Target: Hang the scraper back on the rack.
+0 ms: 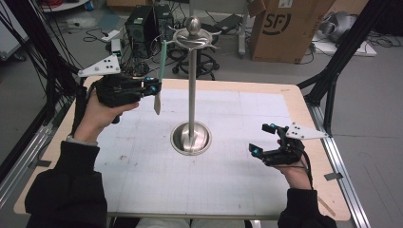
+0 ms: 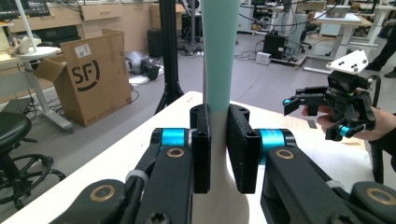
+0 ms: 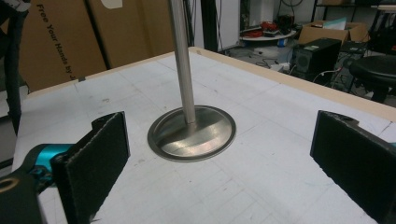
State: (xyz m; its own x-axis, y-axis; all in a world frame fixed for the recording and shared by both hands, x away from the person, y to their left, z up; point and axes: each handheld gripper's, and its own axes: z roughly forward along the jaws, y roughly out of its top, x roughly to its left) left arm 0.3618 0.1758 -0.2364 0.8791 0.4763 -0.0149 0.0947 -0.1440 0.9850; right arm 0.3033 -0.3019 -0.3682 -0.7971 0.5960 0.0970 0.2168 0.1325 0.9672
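Left gripper (image 2: 218, 149) clamped on spatula (image 2: 216, 56); right gripper (image 1: 267, 139) agape

Even, diffuse overhead light; shadows on the table (image 1: 142, 180) are faint. The steel stand (image 3: 191, 133) carries soft glare on its base, ahead of the right claw's spread jaws. Close-up jaws look slightly soft, backgrounds grainy, and straight lines bow near frame edges.

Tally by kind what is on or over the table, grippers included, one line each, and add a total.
Grippers: 2, the left gripper and the right gripper.
Metal stands: 1, the stand on its round base.
Utensils: 1, the teal-handled utensil clamped by the left gripper.
Total: 4.
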